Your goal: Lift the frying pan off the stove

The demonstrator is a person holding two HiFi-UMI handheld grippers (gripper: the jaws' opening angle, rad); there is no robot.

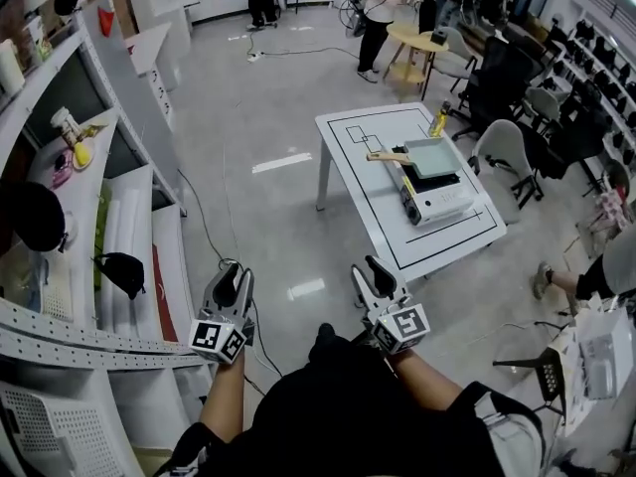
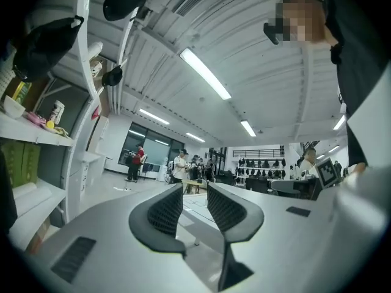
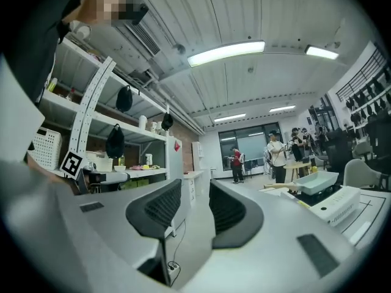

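One square pan point(image 1: 434, 157) sits on the white stove point(image 1: 439, 203) on the bench point(image 1: 363, 182), with its wooden handle pointing left. Well apart from it, close to the person and above the floor point(image 1: 268, 217), the left hand-held gripper point(image 1: 229, 281) and right hand-held gripper point(image 1: 376, 274) are both released, jaws slightly apart and empty

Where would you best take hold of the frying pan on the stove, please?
Take the frying pan by its wooden handle, coming from the left in the head view. The handle juts out roughly level beyond the stove, away from the pan's walls, so jaws should be able to close across it.
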